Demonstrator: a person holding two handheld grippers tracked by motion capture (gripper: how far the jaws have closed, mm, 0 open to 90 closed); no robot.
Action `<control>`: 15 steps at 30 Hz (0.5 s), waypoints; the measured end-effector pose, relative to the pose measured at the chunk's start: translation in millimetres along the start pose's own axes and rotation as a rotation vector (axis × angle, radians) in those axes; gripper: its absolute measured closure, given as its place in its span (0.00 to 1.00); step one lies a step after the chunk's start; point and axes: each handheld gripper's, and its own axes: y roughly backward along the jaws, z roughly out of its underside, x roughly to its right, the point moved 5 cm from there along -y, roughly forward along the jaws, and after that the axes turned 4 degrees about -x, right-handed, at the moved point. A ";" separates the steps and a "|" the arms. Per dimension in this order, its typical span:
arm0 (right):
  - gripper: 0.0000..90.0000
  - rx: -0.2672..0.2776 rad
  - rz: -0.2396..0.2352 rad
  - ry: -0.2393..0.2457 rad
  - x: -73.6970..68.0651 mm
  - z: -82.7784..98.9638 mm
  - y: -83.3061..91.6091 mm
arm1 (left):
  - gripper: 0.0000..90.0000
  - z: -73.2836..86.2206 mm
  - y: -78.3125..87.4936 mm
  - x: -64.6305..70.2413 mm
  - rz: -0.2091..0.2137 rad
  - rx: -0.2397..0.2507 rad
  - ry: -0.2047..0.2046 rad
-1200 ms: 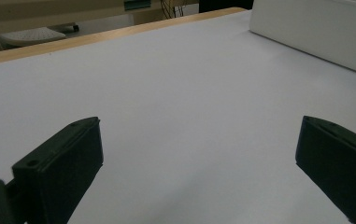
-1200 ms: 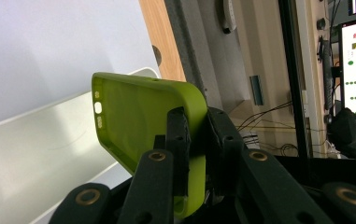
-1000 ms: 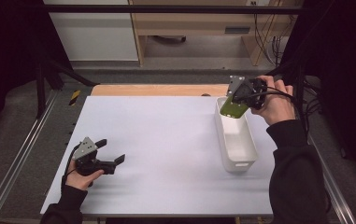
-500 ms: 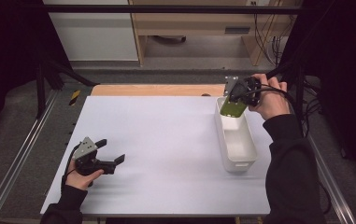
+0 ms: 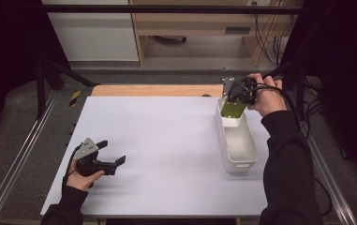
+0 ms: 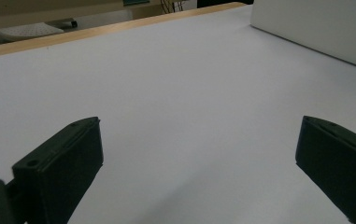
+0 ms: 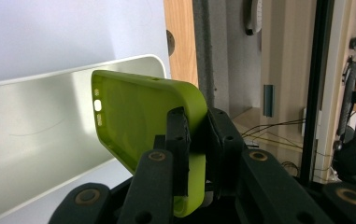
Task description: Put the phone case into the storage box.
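Phone case [image 7: 143,112], lime green, clamped by right gripper [image 7: 196,140] over far end of white bin [image 5: 241,150]. Left gripper [image 5: 106,161] wide open, empty, low over white table [image 5: 167,136].

no lettering, label, brand, number or sign can be read anywhere here, whether on the counter [image 5: 167,140], the white bin [image 5: 236,145] or the green phone case [image 7: 143,126].
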 end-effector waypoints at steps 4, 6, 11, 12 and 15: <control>0.89 0.000 -0.003 0.017 1.4 -1.1 -7.7 | 0.01 0.1 -0.3 0.0 0.001 0.001 0.000; 0.89 -0.003 -0.009 0.023 1.9 -1.6 -12.4 | 0.01 0.5 -0.6 -0.2 0.001 -0.001 0.000; 0.89 0.000 -0.019 0.049 2.6 -4.0 -24.6 | 0.01 1.4 -1.4 -0.3 0.002 -0.008 -0.001; 0.89 0.000 -0.019 0.049 2.6 -4.0 -24.6 | 0.01 1.5 -1.9 -0.1 0.003 -0.007 0.000; 0.89 0.009 -0.023 0.064 3.6 -6.2 -33.1 | 0.01 2.0 -2.4 0.4 0.004 -0.013 -0.002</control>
